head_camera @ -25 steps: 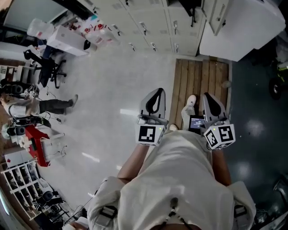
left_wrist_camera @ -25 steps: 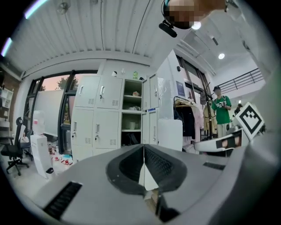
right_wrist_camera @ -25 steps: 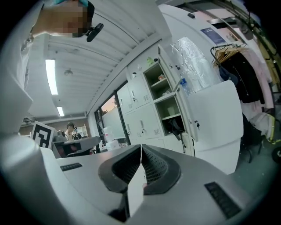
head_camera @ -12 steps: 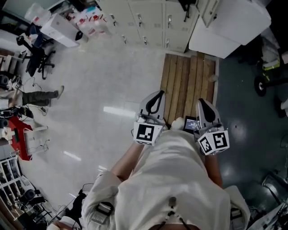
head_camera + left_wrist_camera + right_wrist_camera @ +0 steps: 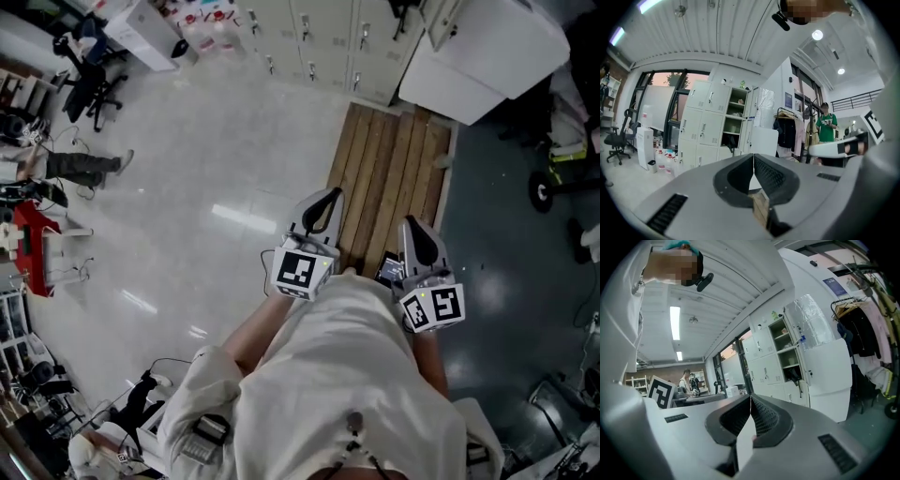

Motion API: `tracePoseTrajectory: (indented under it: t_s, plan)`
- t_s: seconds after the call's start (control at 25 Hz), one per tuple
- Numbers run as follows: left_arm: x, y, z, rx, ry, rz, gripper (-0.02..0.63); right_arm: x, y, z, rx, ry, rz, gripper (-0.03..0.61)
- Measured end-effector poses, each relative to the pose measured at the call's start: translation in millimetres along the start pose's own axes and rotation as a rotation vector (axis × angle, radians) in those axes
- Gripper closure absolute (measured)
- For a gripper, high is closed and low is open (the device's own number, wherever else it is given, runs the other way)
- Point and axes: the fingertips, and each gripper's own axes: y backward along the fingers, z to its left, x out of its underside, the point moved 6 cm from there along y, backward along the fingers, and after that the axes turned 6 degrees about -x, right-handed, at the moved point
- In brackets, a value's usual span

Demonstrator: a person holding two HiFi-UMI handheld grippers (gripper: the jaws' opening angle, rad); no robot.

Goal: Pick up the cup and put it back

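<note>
Two grey tools, left gripper (image 5: 329, 195), right gripper (image 5: 412, 223), both jaws pressed together, above wooden slats (image 5: 395, 157)

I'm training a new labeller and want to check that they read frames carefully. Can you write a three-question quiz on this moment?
1. True or false: the left tool is holding an object.
2. What lies on the floor just ahead of both tools? A. wooden boards B. a rug C. a ladder
3. Fill in: the right tool has its jaws ____ (open or shut).

Key: 1 false, its jaws meet on nothing; 2 A; 3 shut.
</note>
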Motion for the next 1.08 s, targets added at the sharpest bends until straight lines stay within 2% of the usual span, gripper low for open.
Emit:
tracePoseTrajectory:
  t_s: [0.24, 0.4, 0.64, 0.76, 0.92, 1.08]
  plan:
    - [16, 51, -65, 0.004, -0.001, 0.005, 0.603, 24, 71, 8, 0.009, -0.029, -0.006, 0.554]
    - [29, 88, -90, -0.024, -0.015, 0.021, 0.603, 39, 104, 18, -0.018, -0.042, -0.004, 0.554]
    - [30, 142, -87, -0.070, -0.038, 0.030, 0.603, 45, 122, 52, -0.047, -0.030, -0.001, 0.554]
    - [26, 152, -88, -0.057, -0.051, 0.009, 0.603, 45, 128, 62, -0.040, -0.029, -0.013, 0.554]
    - [20, 156, -91, -0.031, -0.008, -0.019, 0.603, 50, 132, 67, -0.036, -0.023, -0.002, 0.554]
    - [21, 166, -91, -0.007, -0.006, -0.047, 0.603, 57, 126, 74, -0.041, -0.009, 0.022, 0.554]
